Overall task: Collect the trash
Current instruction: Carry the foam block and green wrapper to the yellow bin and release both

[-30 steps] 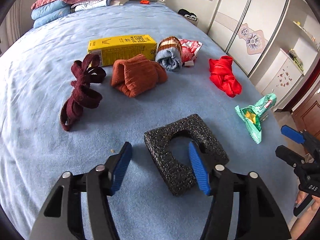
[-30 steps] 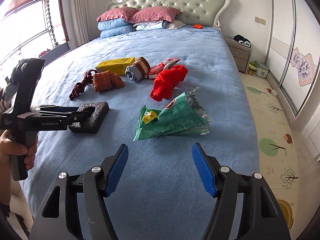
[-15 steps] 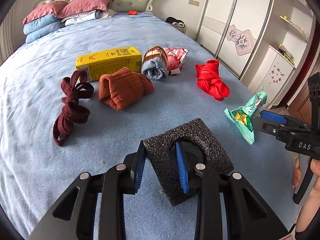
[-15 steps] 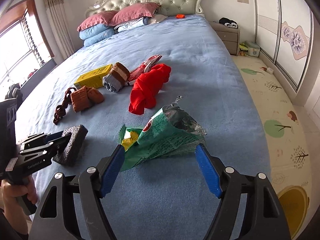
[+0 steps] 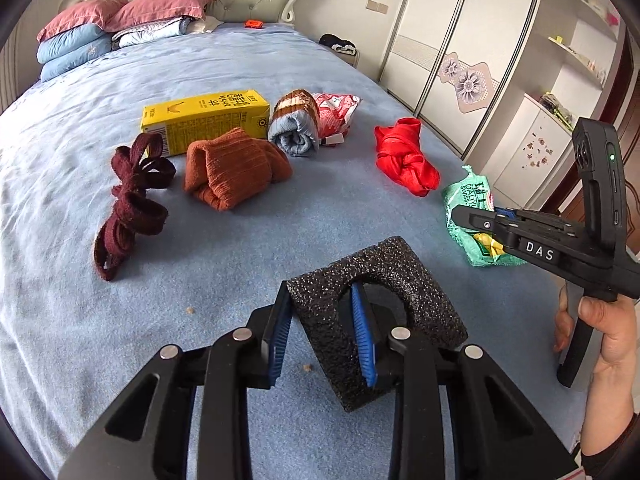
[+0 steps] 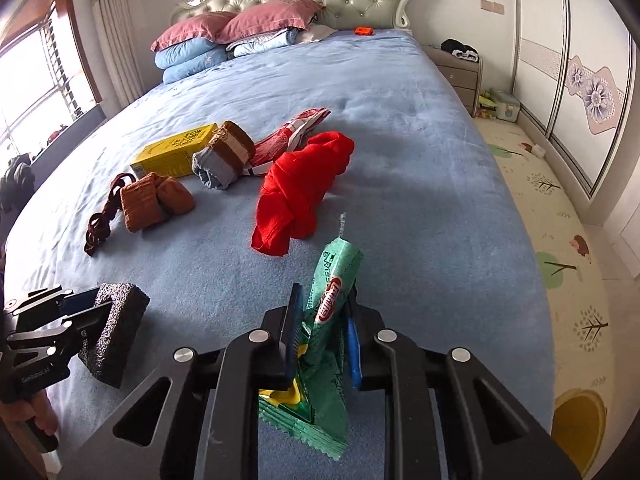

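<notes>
Two pieces of trash, one in each of my tongs. Far left on the blue bed (image 5: 360, 208), a dark red fabric strap (image 5: 132, 200) lies in loops, and just right of it sits a rust-orange knit bundle (image 5: 234, 170). Behind those, the yellow carton (image 5: 204, 118) lies on its side, with a rolled grey-and-brown sock (image 5: 296, 128) touching a red-and-white wrapper (image 5: 336, 110). Near the middle, my left gripper (image 5: 322, 338) is clamped on one wall of the black foam block (image 5: 404, 280): one blue finger (image 5: 280, 328) outside, the other inside the block's hollow, the block tilted up off the bedspread. Right of that, a knotted red cloth (image 5: 406, 158) rests on the bed. Furthest right, my right gripper (image 6: 320, 336) is pinched on the green snack bag (image 6: 328, 320), which stands upright between the fingers, crumpled, its crimped bottom edge hanging below, lifted above the bedspread near the bed's right edge.
</notes>
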### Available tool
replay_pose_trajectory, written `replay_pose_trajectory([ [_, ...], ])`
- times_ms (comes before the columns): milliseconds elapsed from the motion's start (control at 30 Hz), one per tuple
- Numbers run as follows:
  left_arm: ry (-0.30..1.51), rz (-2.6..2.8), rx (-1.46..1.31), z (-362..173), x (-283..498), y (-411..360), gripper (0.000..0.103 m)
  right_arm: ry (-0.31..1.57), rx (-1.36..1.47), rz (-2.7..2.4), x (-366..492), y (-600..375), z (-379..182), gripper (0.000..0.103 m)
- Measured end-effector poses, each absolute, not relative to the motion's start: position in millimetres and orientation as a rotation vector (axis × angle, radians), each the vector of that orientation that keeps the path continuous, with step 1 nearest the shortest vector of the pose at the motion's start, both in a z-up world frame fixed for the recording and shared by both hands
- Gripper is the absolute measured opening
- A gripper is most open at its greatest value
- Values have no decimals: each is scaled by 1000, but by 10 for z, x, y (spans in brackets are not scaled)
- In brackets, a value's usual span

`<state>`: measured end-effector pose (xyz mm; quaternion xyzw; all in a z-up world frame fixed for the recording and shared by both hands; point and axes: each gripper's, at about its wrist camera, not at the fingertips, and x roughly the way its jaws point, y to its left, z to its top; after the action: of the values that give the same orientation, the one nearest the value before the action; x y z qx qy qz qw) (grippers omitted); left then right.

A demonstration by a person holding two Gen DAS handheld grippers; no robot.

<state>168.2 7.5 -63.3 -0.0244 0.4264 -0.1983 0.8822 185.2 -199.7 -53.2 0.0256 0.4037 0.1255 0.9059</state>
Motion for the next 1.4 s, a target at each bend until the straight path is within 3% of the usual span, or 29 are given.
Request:
replay_pose_trajectory([
  [567, 885, -560, 24, -424, 1256, -944, 30, 742, 96, 199, 1007, -3024, -311, 12],
  [1000, 937, -801, 148, -489, 953, -2692, 30, 729, 195, -19, 233, -4574, -507, 12],
  [1400, 1113, -976, 254, -1074, 807, -4487, 30, 832, 311, -239, -434, -5893, -1262, 12],
])
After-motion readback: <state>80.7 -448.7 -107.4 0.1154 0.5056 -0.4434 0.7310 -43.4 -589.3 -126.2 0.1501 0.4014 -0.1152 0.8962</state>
